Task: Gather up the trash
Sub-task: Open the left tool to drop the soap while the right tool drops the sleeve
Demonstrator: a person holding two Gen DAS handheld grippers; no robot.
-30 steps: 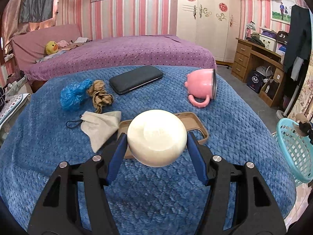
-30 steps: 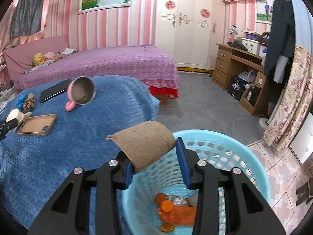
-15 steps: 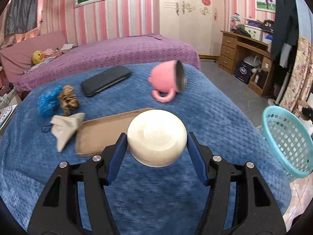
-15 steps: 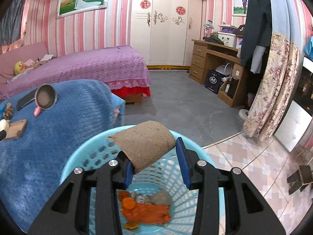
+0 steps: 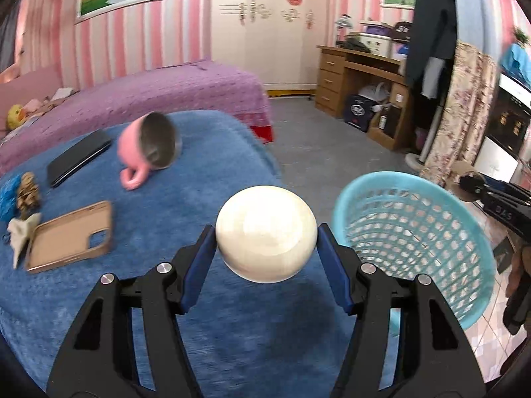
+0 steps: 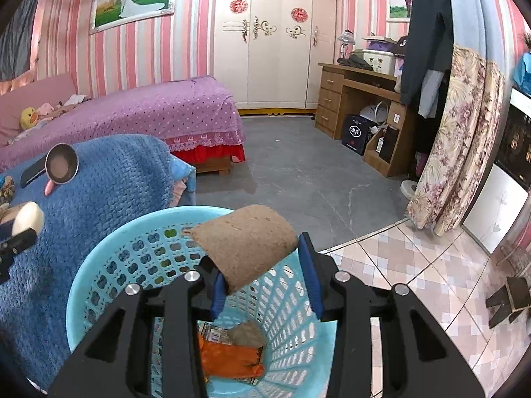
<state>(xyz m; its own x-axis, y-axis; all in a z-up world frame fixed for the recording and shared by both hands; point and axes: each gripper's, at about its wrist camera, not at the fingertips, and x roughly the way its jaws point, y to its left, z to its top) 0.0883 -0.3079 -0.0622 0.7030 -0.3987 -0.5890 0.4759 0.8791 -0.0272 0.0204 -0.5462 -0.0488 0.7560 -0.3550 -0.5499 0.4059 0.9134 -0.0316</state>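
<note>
My left gripper is shut on a round cream-white shell-like piece and holds it above the blue blanket, left of the turquoise basket. My right gripper is shut on a curved brown cardboard piece directly over the open basket. Orange and grey scraps lie at the basket's bottom. The right gripper also shows at the far right of the left wrist view, past the basket. The cream piece shows at the left edge of the right wrist view.
On the blanket lie a tipped pink mug, a tan phone case, a black flat case, a beige cloth pouch, a brown crumpled scrap and a blue plastic wad. A desk and curtain stand beyond grey floor.
Both views have swung right. The left gripper carried the cream piece from over the phone case toward the basket. The right gripper moved from the basket's near rim to above its middle.
</note>
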